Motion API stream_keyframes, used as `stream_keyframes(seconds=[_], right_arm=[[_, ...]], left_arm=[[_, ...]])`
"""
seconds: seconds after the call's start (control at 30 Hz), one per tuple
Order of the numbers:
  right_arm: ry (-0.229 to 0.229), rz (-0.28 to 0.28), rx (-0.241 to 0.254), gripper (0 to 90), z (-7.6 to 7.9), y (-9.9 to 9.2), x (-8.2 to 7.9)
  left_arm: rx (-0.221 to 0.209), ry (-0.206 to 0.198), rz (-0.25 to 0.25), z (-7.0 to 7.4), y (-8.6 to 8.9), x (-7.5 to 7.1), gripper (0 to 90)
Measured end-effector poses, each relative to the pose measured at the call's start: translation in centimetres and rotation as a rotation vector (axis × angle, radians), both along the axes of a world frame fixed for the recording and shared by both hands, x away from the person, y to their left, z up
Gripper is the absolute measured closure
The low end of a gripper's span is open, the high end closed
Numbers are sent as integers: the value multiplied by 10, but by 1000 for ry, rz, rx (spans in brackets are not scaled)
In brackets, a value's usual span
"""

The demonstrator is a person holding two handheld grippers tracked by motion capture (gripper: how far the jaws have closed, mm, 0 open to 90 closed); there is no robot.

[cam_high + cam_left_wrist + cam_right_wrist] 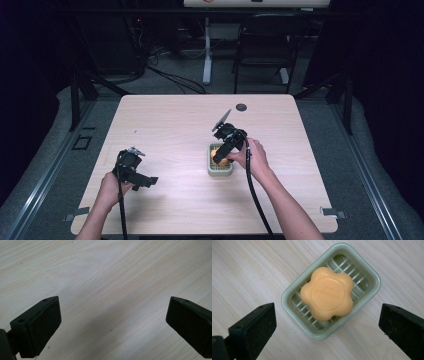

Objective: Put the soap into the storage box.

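On the light wooden counter [165, 125] stands a pale green soap dish [291, 291], a little right of the middle. In the dish lies an orange soap [327, 293] in the shape of a flower, resting on the ribbed grid of the dish; some letters are pressed into its top, but they are too soft to read. The right claw [327, 322] hangs above the dish and looks down on it. Its jaws stand wide apart, one on each side of the dish, and they touch neither the dish nor the soap. In the high view the right claw [220, 156] partly covers the dish, so from there the soap is seen only as a small orange spot. The left claw [112, 320] is near the left front part of the counter, well apart from the dish. Its jaws are also wide, with only bare wood between them.
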State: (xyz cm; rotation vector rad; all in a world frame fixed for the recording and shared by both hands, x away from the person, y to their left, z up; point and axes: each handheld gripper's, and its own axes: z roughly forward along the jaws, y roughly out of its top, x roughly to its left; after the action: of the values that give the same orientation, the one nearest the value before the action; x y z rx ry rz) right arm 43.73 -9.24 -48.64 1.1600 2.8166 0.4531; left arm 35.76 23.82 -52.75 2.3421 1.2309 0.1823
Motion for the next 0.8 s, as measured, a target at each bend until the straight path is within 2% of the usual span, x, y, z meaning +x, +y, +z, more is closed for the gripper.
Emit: stream_keyframes(seconds=[0.3, 0.8], right_arm=[[-7, 12, 6, 12, 10, -10, -12], [-28, 3, -8, 11, 20, -44, -35]], left_arm=[[0, 0, 0, 0, 0, 0, 0], [3, 1, -3, 0, -1, 0, 0]])
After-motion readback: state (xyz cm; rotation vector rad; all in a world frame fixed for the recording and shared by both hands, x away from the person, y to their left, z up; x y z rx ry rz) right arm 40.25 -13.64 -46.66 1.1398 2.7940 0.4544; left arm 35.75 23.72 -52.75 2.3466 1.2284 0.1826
